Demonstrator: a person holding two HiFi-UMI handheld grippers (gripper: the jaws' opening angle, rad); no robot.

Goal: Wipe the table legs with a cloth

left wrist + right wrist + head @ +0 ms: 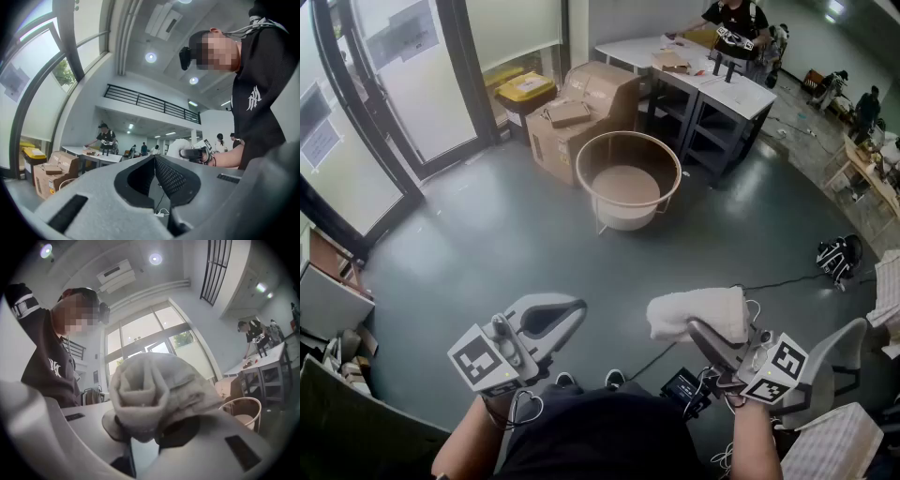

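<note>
My right gripper (701,330) is shut on a rolled white cloth (698,312), held low in front of the person's body. In the right gripper view the cloth (154,390) bulges out over the jaws of that gripper (149,430). Level with it on the other side, my left gripper (572,309) is shut and empty; its pads (165,174) meet at the tip. White tables (712,75) on dark legs (698,127) stand at the far side of the room. A round wood-rimmed wire stand (628,178) sits on the grey floor between them and me.
Cardboard boxes (581,108) and a yellow bin (525,89) stand by the glass doors (412,84). A person (733,19) works at the far table. An office chair (844,366) is at my right, a black bag (839,255) and a cable lie on the floor.
</note>
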